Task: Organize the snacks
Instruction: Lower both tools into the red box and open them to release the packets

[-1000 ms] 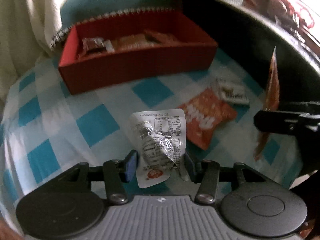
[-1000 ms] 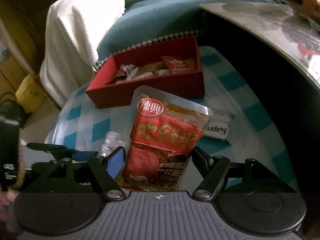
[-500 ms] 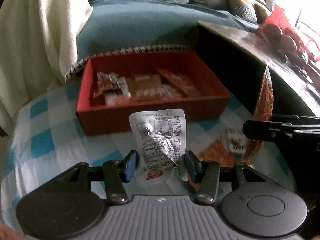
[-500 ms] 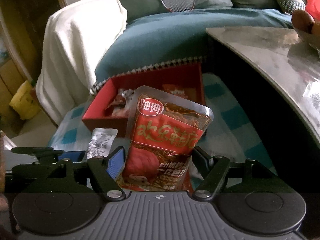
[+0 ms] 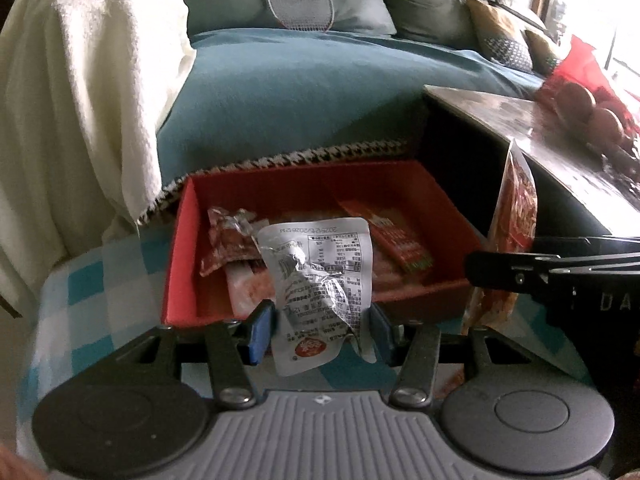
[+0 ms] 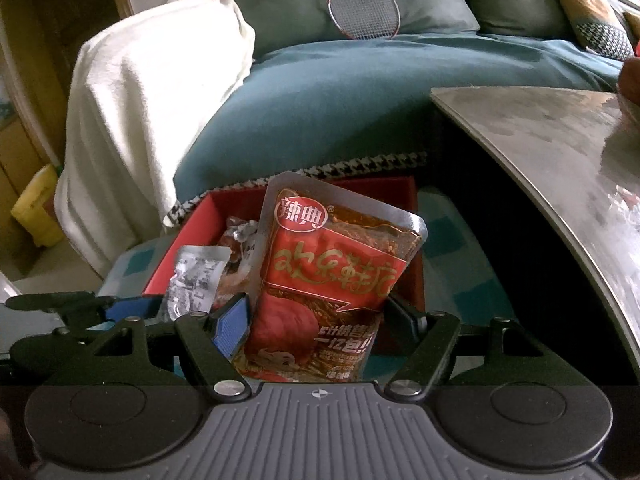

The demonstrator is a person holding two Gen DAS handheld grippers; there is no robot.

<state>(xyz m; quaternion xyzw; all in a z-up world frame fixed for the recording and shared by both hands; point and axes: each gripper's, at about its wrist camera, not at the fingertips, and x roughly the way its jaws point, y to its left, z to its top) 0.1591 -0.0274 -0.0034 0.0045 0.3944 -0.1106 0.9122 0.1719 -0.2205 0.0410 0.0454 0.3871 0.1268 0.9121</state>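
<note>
My left gripper [image 5: 318, 330] is shut on a crinkled silver snack packet [image 5: 320, 280], held just in front of the red box [image 5: 180, 264]. The box holds several snack packets [image 5: 384, 236]. My right gripper [image 6: 320, 320] is shut on a red spicy-snack pouch [image 6: 332, 276], held upright before the same red box [image 6: 192, 232]. The pouch shows edge-on in the left wrist view [image 5: 516, 216], to the right of the box. The silver packet and left gripper show at the left of the right wrist view [image 6: 196, 276].
The box sits on a blue-and-white checked cloth [image 5: 84, 280]. A dark table with a grey top [image 6: 560, 152] stands to the right, with fruit on it [image 5: 588, 108]. A teal sofa [image 5: 300, 92], a white blanket [image 5: 80, 80] and a racket [image 6: 364, 8] lie behind.
Both grippers have risen and moved toward the red box with their packets. The loose packets on the cloth have dropped out of view.
</note>
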